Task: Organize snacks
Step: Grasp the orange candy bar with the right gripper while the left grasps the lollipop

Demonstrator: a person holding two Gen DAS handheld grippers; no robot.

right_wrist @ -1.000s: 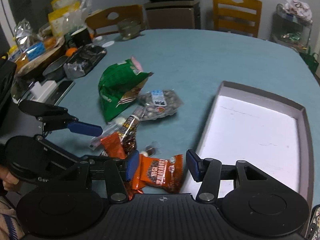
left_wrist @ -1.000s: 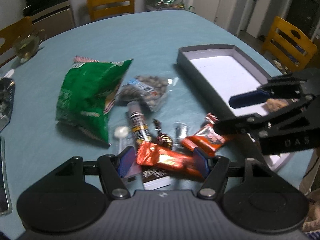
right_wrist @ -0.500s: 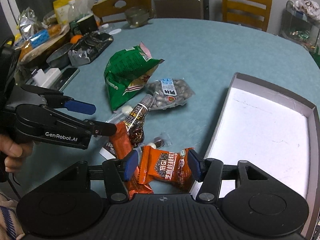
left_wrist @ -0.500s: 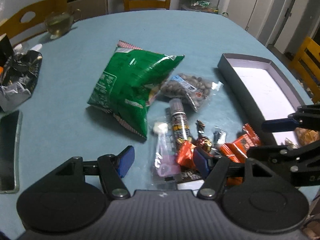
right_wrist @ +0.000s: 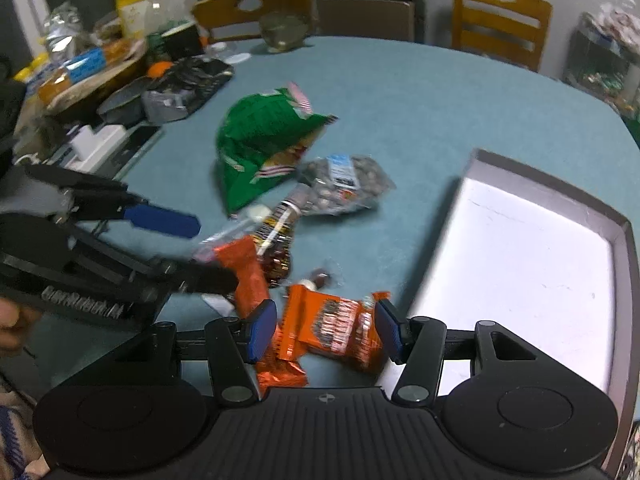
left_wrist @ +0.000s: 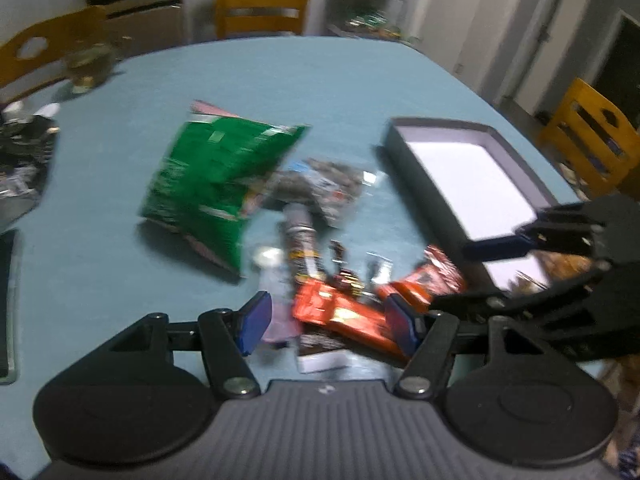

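Teal table point(left_wrist: 320, 92), left gripper point(left_wrist: 328, 322) now back over orange packets point(left_wrist: 344, 314).

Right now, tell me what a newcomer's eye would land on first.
The big green snack bag lying mid-table, then the orange wrappers between the right gripper's open fingers. To their right sits the grey tray with a white floor, nothing visibly in it.

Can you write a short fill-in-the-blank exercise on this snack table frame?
1. The big chip bag is coloured ____.
2. The shallow grey box holds ____ snacks so far.
3. The right gripper has its fingers either side of an ____ packet.
4. Both the right gripper and the left gripper are ____.

Missing words: green; no; orange; open
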